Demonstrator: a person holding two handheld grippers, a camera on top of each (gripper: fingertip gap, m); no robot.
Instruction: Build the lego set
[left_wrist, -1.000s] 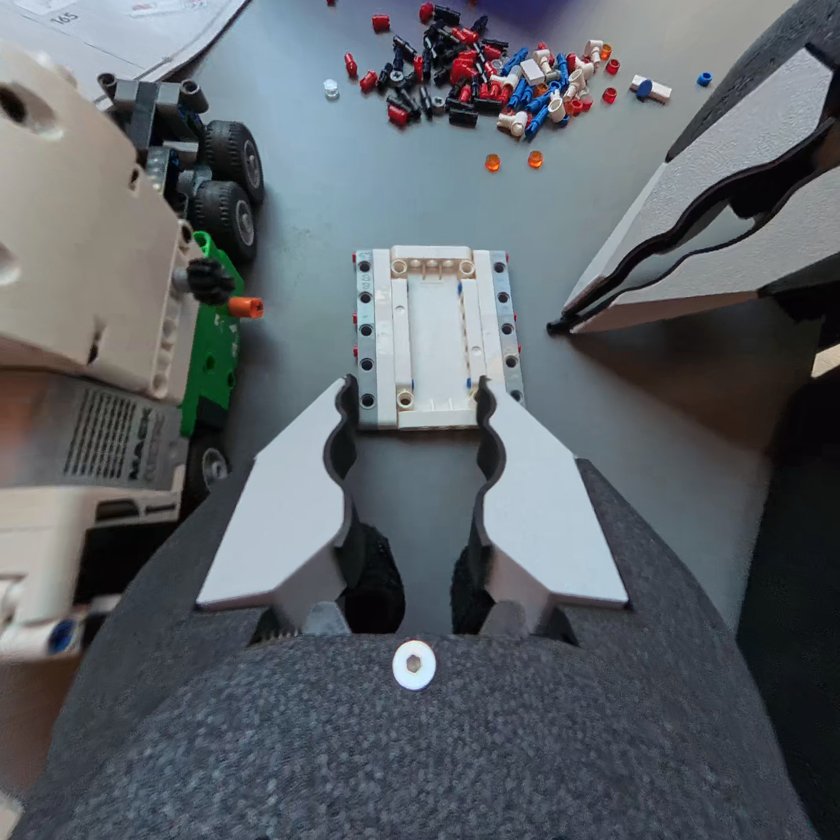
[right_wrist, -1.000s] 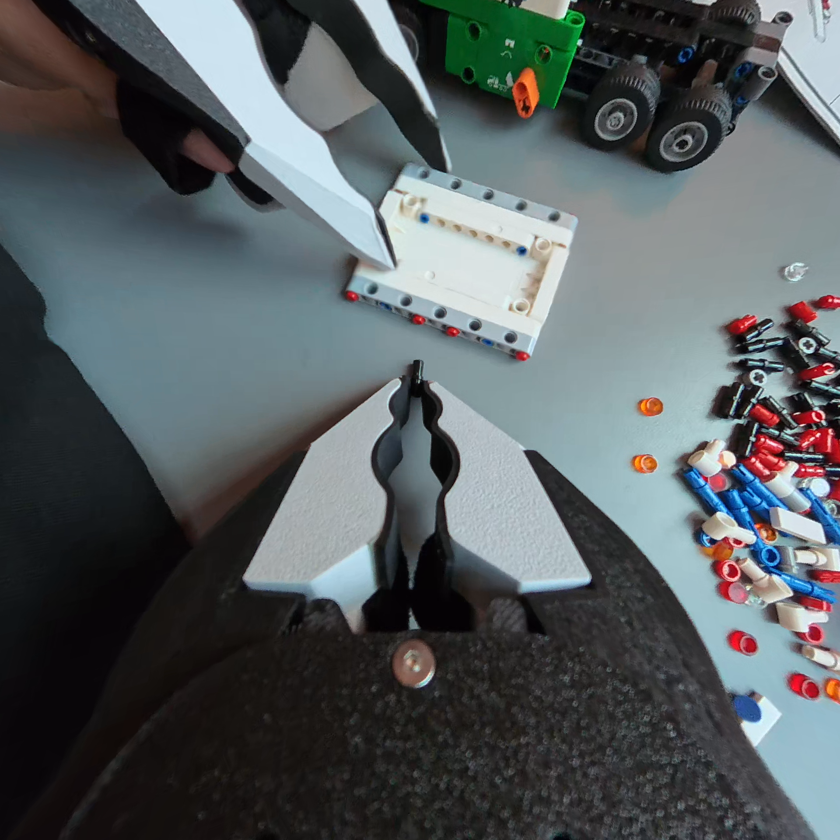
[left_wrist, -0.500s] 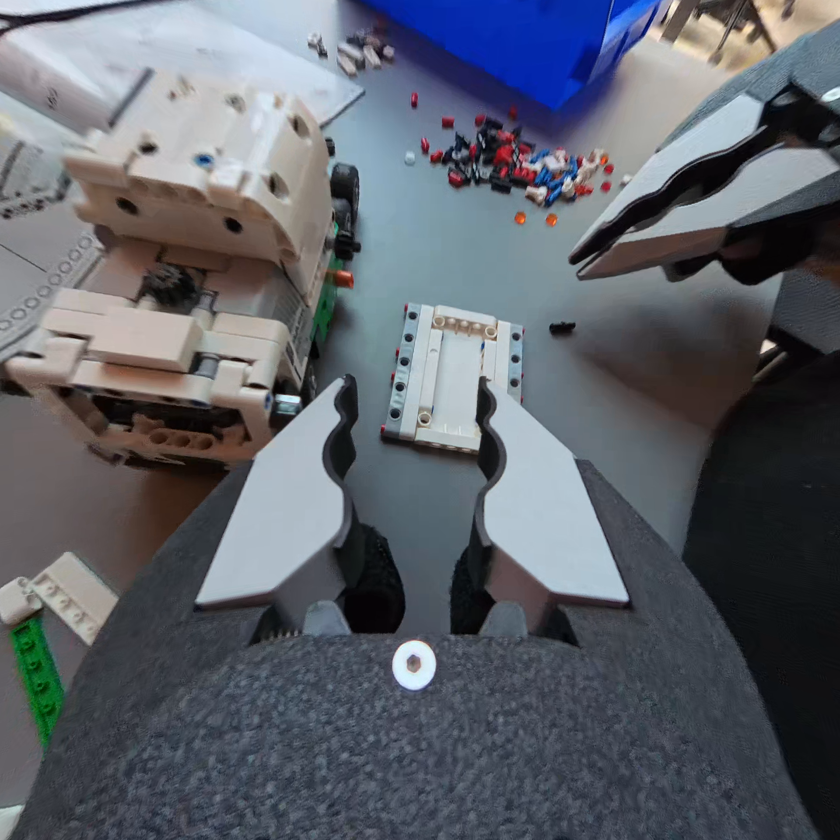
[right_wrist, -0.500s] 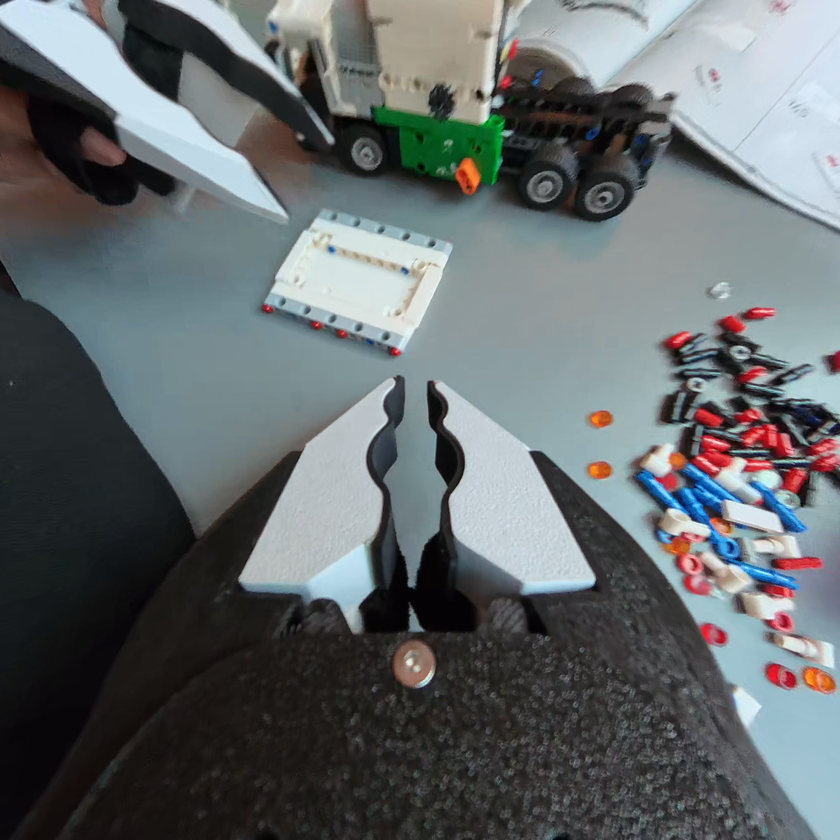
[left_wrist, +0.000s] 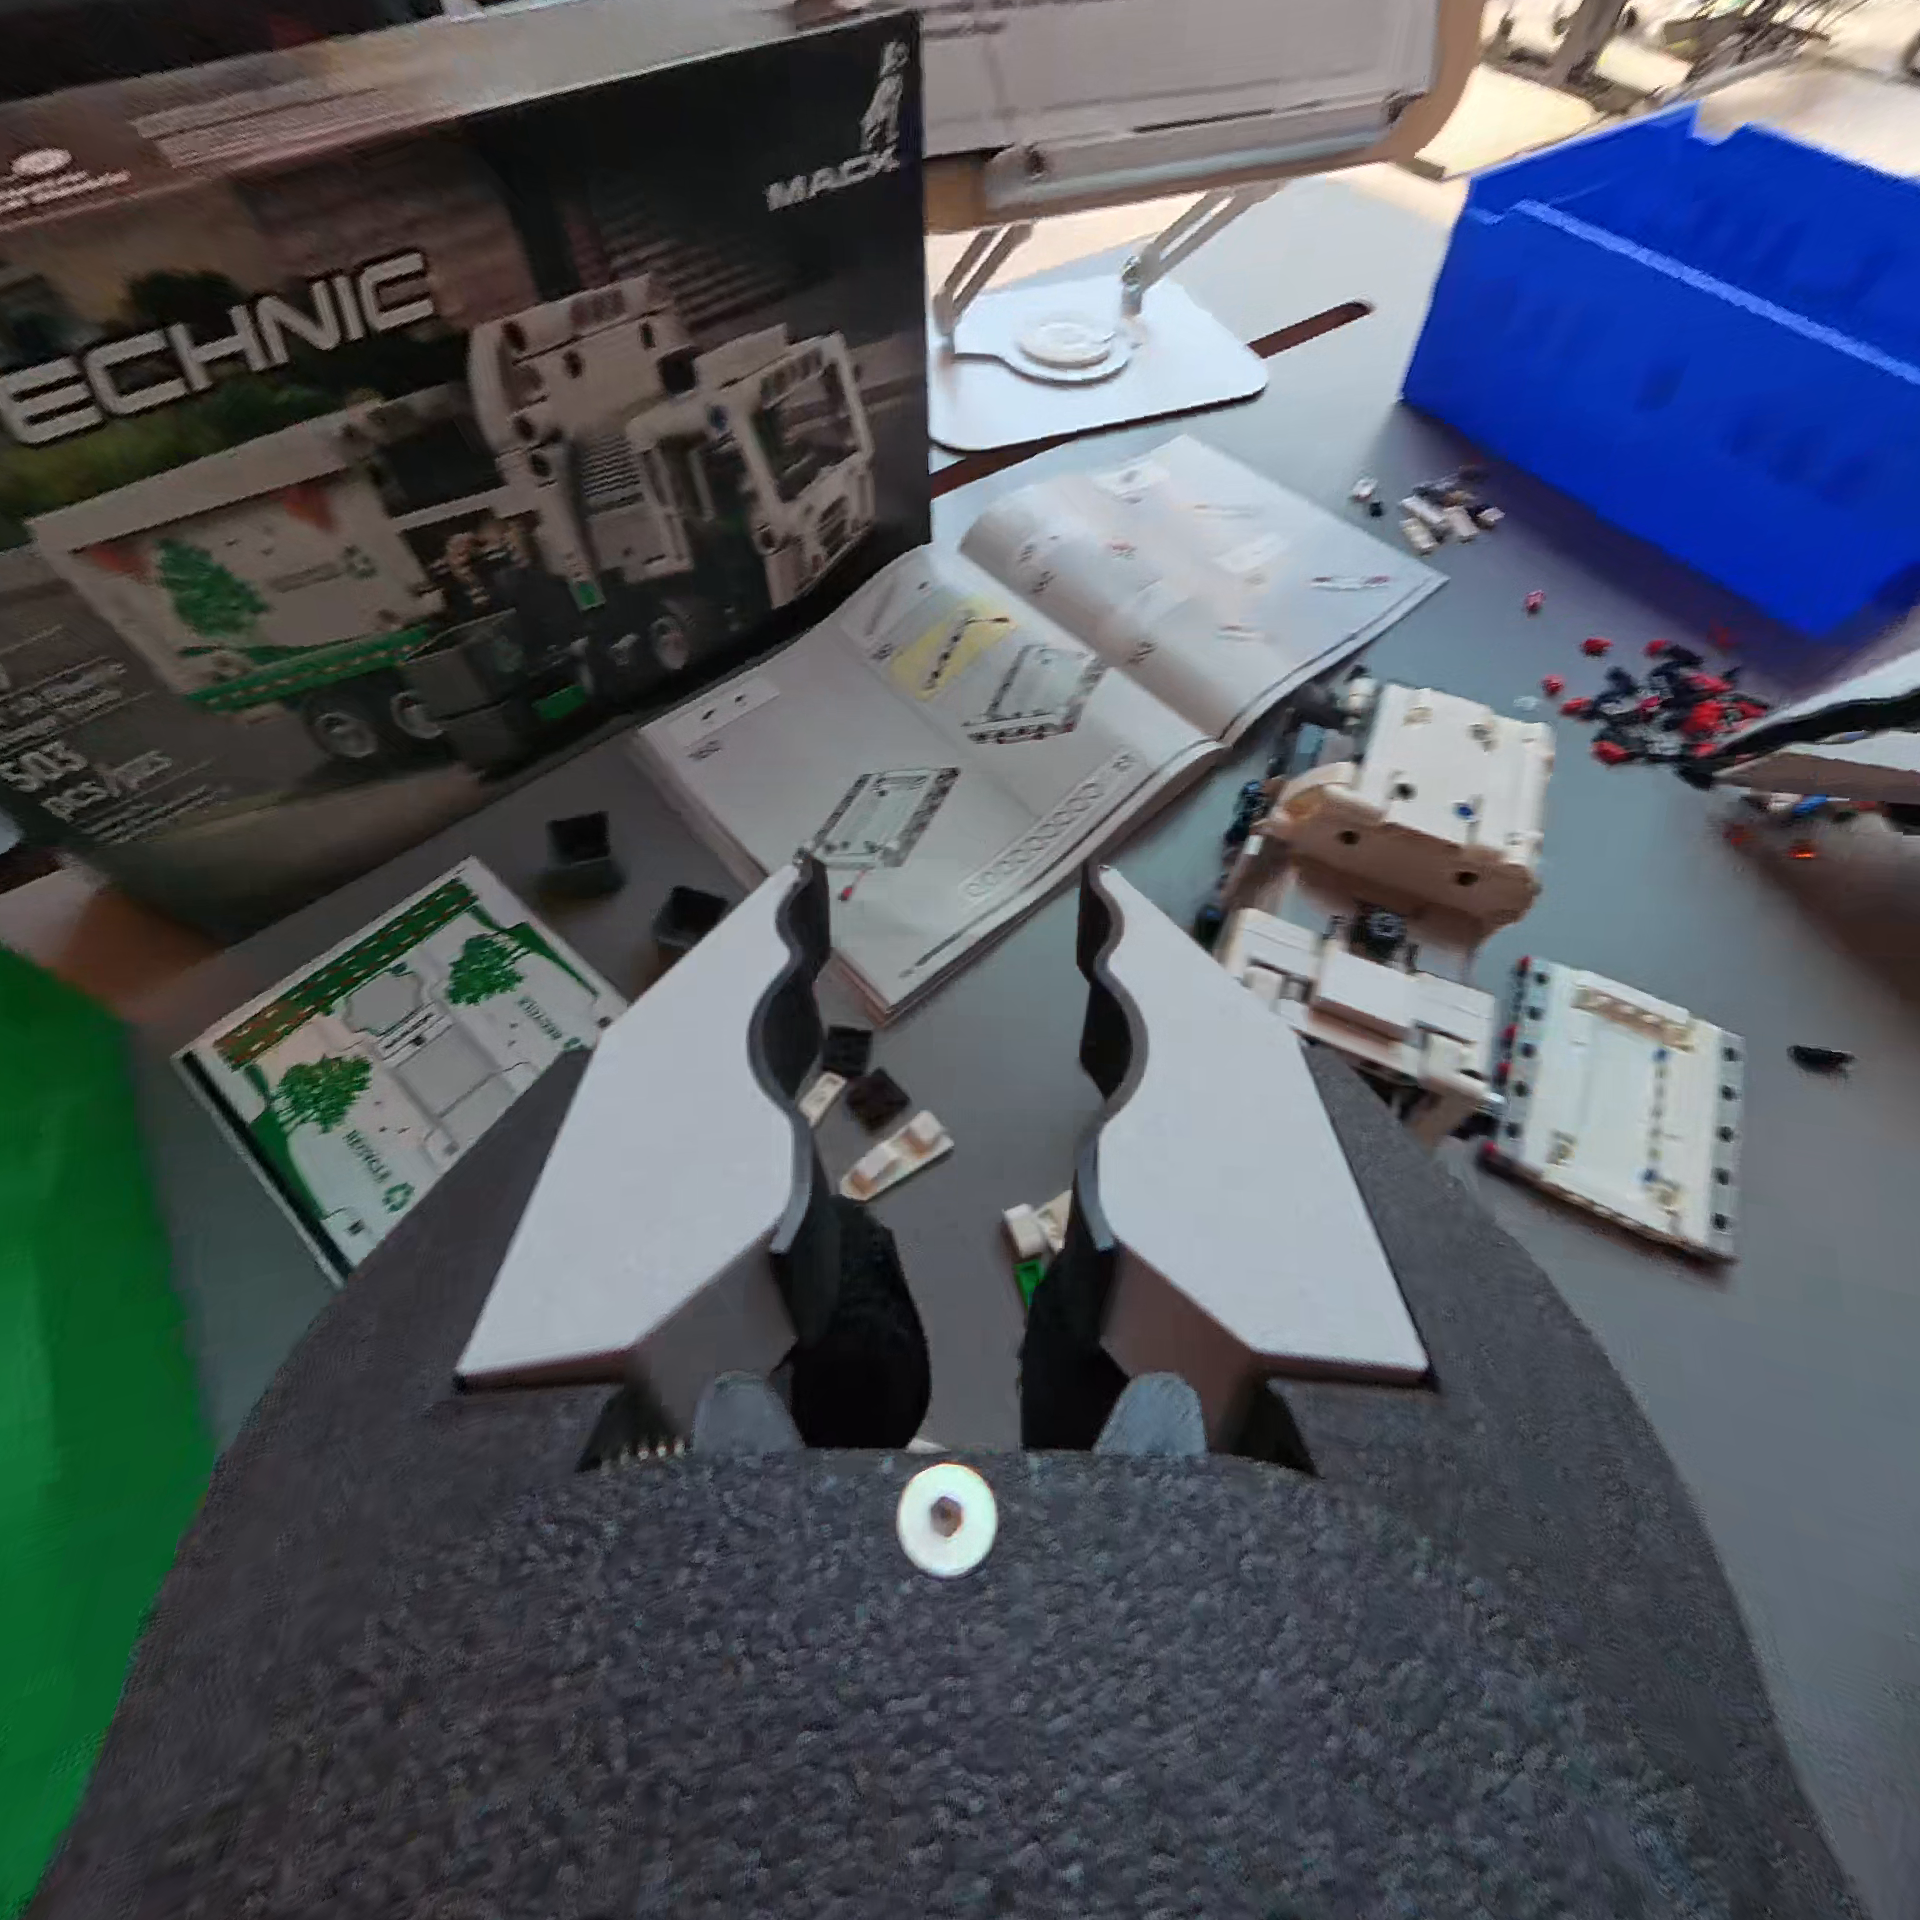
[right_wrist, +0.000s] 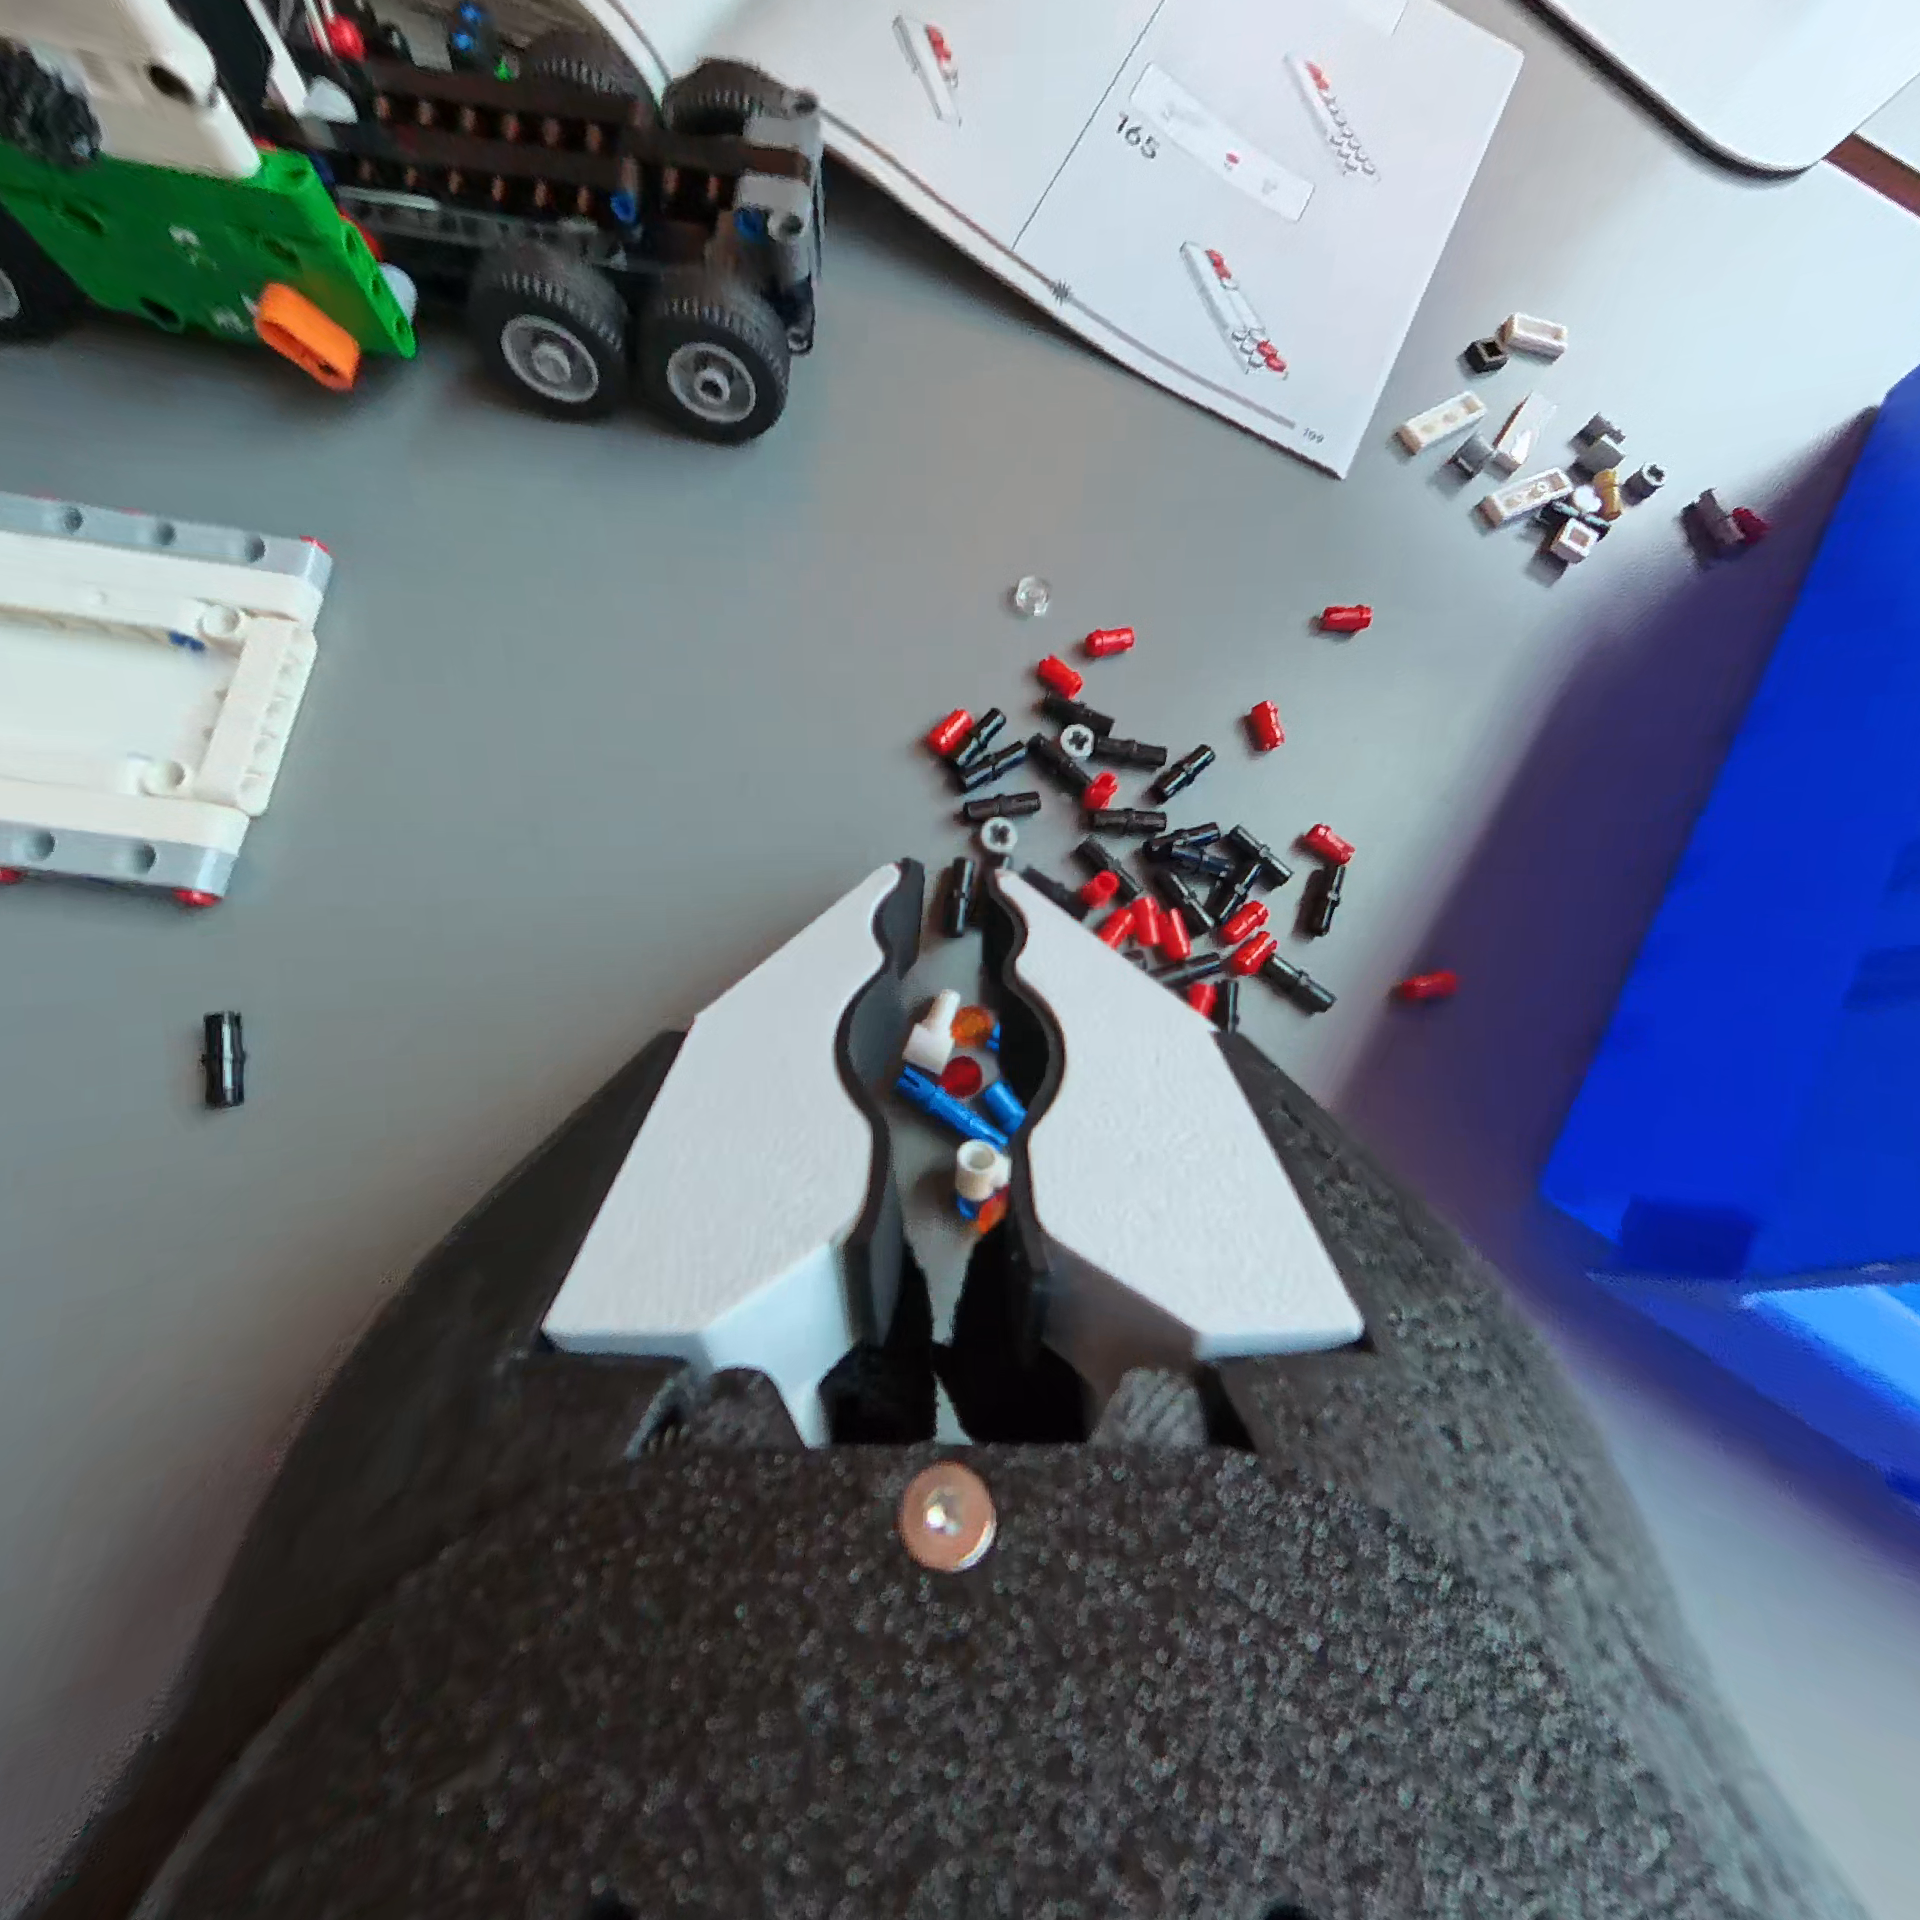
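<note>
The white and grey panel (left_wrist: 1621, 1101) lies flat on the grey table, right of my left gripper (left_wrist: 951, 883), which is open, empty and raised. The panel also shows at the left edge of the right wrist view (right_wrist: 135, 707). The part-built truck (right_wrist: 582, 208) stands behind it and shows in the left wrist view (left_wrist: 1392, 831). My right gripper (right_wrist: 956, 878) is narrowly open, low over the pile of red and black pins (right_wrist: 1164, 831), with one black pin (right_wrist: 961, 899) between its tips. Another black pin (right_wrist: 223, 1058) lies alone near the panel.
The set's box (left_wrist: 457, 416) stands at the back left, the open instruction booklet (left_wrist: 1039, 707) in front of it. A sticker sheet (left_wrist: 384, 1049) and loose pieces (left_wrist: 894, 1143) lie under my left gripper. A blue bin (right_wrist: 1766, 831) stands right of the pins, with small parts (right_wrist: 1538, 457) beside it. The left gripper's tips are roughly 40 cm from the right gripper's.
My left gripper lifted and swung left, away from the panel. My right gripper let go of a black pin, opened slightly and moved right over the pin pile.
</note>
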